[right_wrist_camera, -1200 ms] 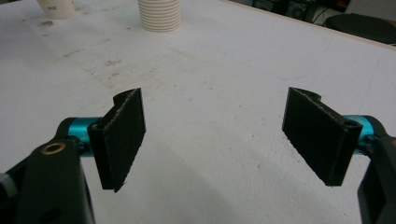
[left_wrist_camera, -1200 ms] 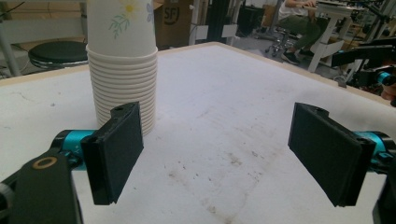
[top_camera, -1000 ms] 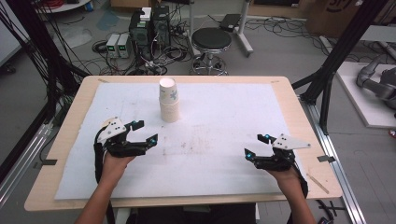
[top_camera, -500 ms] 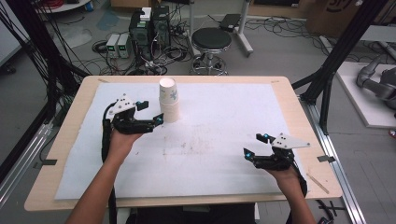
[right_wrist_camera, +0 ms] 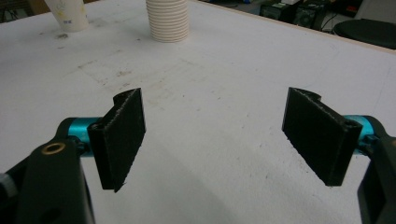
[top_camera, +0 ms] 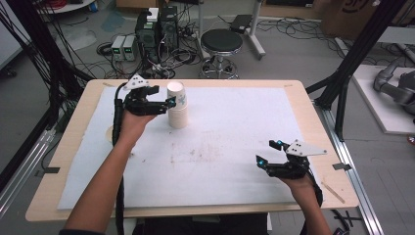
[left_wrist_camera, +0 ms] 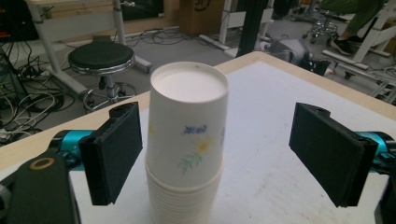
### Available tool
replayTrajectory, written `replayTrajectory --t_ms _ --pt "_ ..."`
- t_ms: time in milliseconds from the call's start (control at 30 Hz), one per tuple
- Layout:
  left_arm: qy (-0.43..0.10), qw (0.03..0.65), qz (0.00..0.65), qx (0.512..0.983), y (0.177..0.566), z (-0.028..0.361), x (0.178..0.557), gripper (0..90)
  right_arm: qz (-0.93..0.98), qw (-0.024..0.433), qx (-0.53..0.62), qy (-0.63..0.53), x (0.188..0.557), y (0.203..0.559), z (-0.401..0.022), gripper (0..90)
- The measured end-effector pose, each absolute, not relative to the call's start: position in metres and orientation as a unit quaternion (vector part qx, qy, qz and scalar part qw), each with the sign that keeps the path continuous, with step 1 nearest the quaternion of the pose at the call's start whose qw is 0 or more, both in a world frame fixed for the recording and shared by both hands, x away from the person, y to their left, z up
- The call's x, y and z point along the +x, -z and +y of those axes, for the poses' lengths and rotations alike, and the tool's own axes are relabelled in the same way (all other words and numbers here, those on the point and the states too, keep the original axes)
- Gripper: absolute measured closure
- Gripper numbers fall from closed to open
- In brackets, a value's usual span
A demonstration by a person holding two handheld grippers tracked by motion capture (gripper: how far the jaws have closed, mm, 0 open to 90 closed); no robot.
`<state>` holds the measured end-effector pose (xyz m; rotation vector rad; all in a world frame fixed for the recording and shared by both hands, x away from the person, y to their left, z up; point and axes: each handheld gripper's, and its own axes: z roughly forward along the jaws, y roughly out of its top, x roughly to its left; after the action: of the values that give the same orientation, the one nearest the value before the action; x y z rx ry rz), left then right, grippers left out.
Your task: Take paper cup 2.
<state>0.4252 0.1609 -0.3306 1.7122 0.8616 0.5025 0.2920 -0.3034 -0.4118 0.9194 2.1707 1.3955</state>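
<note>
The left tool [left_wrist_camera: 215, 154] is released, its two black pads standing wide on either side of the stack of paper cups [left_wrist_camera: 187, 149]. Its jaws have just been opening a little further, with the stack between them but neither pad pressing on it. In the left gripper view the left pad sits just beside the stack's wall, with a thin gap, while the right pad stands well apart from it. The pads are level with the upper part of the stack, around the topmost cup with its small flower print. In the high view the left tool [top_camera: 171, 102] reaches in from the left at the far left part of the tabletop [top_camera: 293, 88], and the stack of paper cups [top_camera: 177, 105] stands upright on the white mat [top_camera: 235, 127], just right of the tool's body.

The right tool [top_camera: 266, 152] rests at the near right of the mat, well apart from the stack, held in the person's right hand [top_camera: 293, 174]. It too is released: in the right gripper view the right tool [right_wrist_camera: 212, 140] shows both pads spread wide over bare mat. Far beyond those pads the ribbed base of the stack of paper cups [right_wrist_camera: 167, 21] rises at the top of that view, and a single paper cup [right_wrist_camera: 67, 14] stands to its left.
</note>
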Motion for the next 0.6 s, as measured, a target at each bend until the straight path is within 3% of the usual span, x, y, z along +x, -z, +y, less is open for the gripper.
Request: replayTrajectory --t_ms 600 --pt "-0.186 0.514 0.383 0.745 0.339 0.137 0.472 18.4 0.776 0.196 0.331 -0.500 0.292 0.413 -0.305 21.9"
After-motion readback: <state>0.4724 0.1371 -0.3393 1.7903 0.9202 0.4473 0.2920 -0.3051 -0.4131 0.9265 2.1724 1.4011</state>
